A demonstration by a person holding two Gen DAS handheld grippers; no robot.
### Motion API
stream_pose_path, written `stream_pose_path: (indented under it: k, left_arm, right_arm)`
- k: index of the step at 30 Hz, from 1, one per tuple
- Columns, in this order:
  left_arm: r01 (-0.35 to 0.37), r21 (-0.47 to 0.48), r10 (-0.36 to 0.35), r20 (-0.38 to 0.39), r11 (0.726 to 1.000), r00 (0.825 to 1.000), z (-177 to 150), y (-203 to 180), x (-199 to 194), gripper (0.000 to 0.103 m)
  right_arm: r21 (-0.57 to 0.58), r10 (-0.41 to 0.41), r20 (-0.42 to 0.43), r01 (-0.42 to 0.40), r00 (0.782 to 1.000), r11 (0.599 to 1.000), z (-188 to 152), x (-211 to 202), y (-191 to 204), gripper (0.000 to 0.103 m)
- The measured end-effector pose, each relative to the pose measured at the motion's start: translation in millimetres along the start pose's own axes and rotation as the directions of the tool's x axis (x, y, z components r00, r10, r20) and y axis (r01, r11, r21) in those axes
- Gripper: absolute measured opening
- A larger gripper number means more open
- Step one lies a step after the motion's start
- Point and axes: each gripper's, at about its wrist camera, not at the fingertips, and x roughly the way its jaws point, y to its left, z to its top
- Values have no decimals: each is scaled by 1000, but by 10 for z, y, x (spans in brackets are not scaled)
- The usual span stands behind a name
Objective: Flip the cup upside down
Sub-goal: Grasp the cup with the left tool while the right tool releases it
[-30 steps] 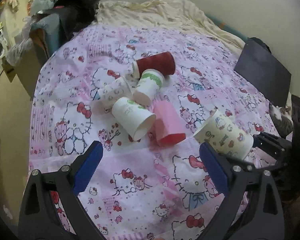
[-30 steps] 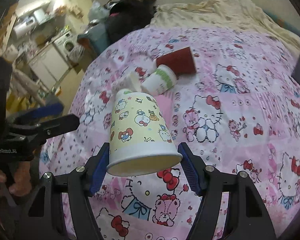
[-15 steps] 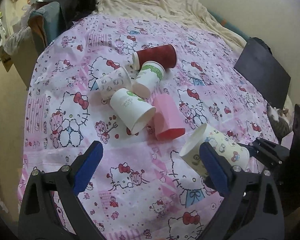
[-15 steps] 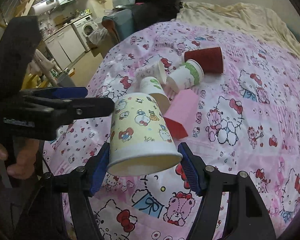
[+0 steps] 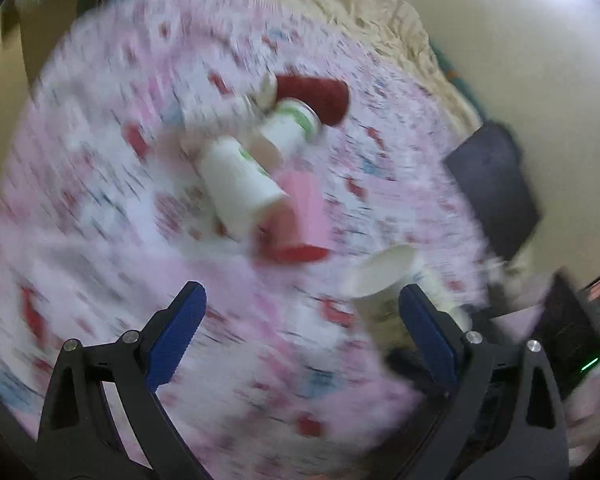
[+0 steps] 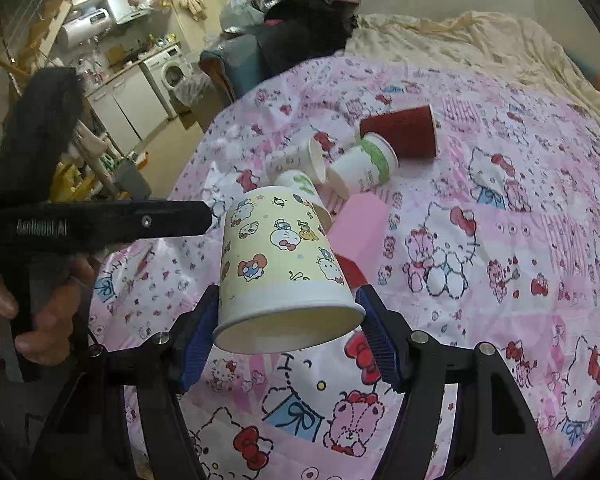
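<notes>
My right gripper (image 6: 286, 332) is shut on a yellow cartoon-print paper cup (image 6: 280, 264), gripped near its rim and held above the bed with the mouth facing the camera. The same cup (image 5: 384, 284) shows blurred in the left wrist view, just beyond my right blue finger (image 5: 428, 336). My left gripper (image 5: 300, 332) is open and empty above the pink bedspread (image 5: 100, 240); its body (image 6: 100, 222) appears at the left of the right wrist view, close beside the cup.
A pile of cups lies on its side mid-bed: a dark red cup (image 6: 400, 130), a green-banded white cup (image 6: 364, 168), two more white cups (image 6: 296, 158) and a pink cup (image 6: 360, 232). A black flat object (image 5: 496, 184) lies at the bed's right edge. Clothes and a kitchen area are beyond.
The left gripper's view has swung fast and is now motion-blurred. The right gripper has carried the cup nearer the left gripper, still gripped the same way.
</notes>
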Motion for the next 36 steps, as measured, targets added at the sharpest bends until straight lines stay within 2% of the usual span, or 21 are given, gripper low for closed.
stream_pose_path:
  k: [2,5,8,10,13,23,30,32,36]
  left_arm:
    - [33,-31,-33,-17,999,999,1,-1,22,96]
    - [77,-63,-81,-50,995,995,-23,3,80,95]
    - [99,-94,-105,-61,991,993,-46,31,114,93]
    - [109,-102,-115,-54,989,992,-44,50,106,78]
    - [117,-101,-124,-74,988,989,-49,37,135,64]
    - [78,-106,-89,-98,991,991,-69,36,207,65]
    - [-10,-98,0,-97,995,995,-86,88,252,69]
    - [-53,-105,44,-92,993,995,-88,138,249,74]
    - [-96,-120,87,-78,988,993,-64,222,205,75]
  right_arm:
    - [-11,32,6,-32,999,999,-2,2,54,70]
    - [-36,38,16,-38,999,999,-11,25,139,70]
    - [-24,76,20,-75,997,997,-9,71,179,70]
    - [-35,91,16,-91,996,995,-5,106,235,70]
    - [-41,89,-6,-89,996,995,-26,172,267,70]
    - [-23,98,-26,-98,995,995,-90,257,269,70]
    - [22,98,-8,-98,995,995,-160,361,269,70]
    - [41,100,5,-100,995,994,-189,424,278,70]
    - [83,119,54,-123,991,989,-221,537,316,70]
